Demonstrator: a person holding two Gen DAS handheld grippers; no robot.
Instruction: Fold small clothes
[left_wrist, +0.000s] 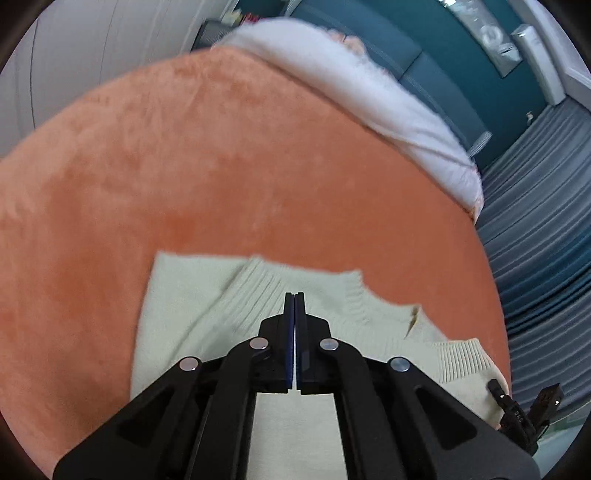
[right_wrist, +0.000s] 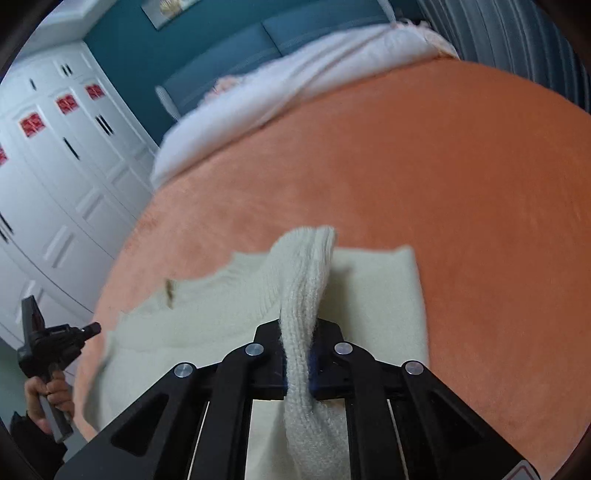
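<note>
the cream knit sweater (right_wrist: 192, 325) lies on the orange blanket (right_wrist: 443, 177). right gripper (right_wrist: 301, 332) is clamped on its ribbed hem; left gripper (left_wrist: 294, 306) is closed, empty. soft, light, stretchy: grip ribbed edges.

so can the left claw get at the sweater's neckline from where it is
Probably yes: the left claw hangs shut just above the cream sweater, and the ribbed neckline lies uncovered right beside it. It must open first.
</note>
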